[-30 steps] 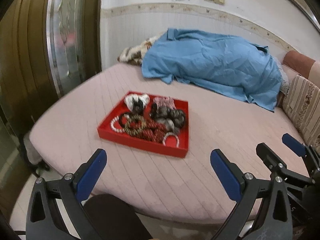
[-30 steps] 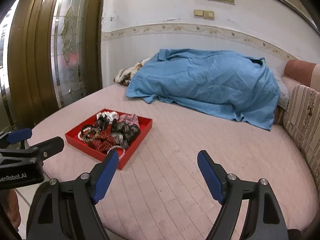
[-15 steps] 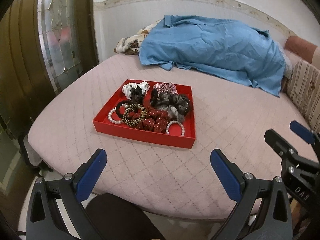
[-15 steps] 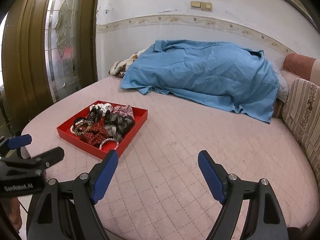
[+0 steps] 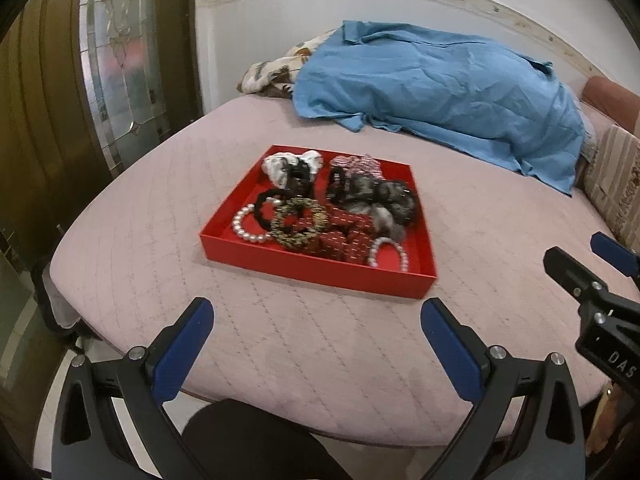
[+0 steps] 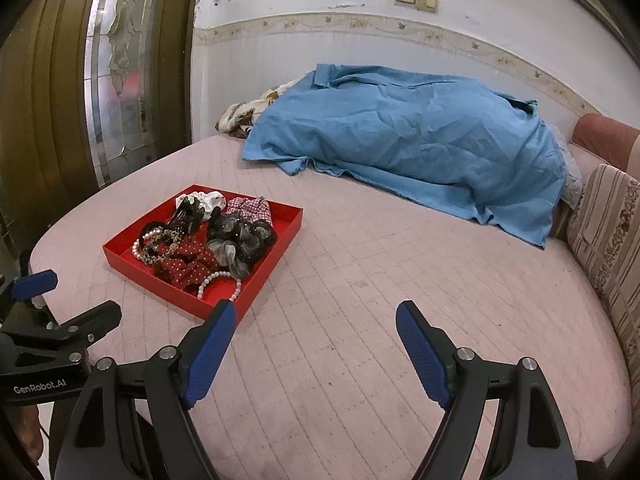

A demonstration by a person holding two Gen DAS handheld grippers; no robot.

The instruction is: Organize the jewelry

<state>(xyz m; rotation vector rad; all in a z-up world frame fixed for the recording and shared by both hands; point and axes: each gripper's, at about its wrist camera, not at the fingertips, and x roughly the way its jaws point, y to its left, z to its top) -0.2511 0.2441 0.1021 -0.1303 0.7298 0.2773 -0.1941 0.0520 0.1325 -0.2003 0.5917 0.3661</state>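
Both grippers, left (image 5: 316,334) and right (image 6: 314,338), are hanging wide open, gripping nothing, near the red tray (image 5: 304,270) of jewelry (image 5: 336,216).

My left gripper (image 5: 316,344) is angled downward over the near edge of the bed (image 5: 320,360), jaws spread wide, nothing between them. My right gripper (image 6: 314,344), just beside it, matches: angled downward, spread, empty.
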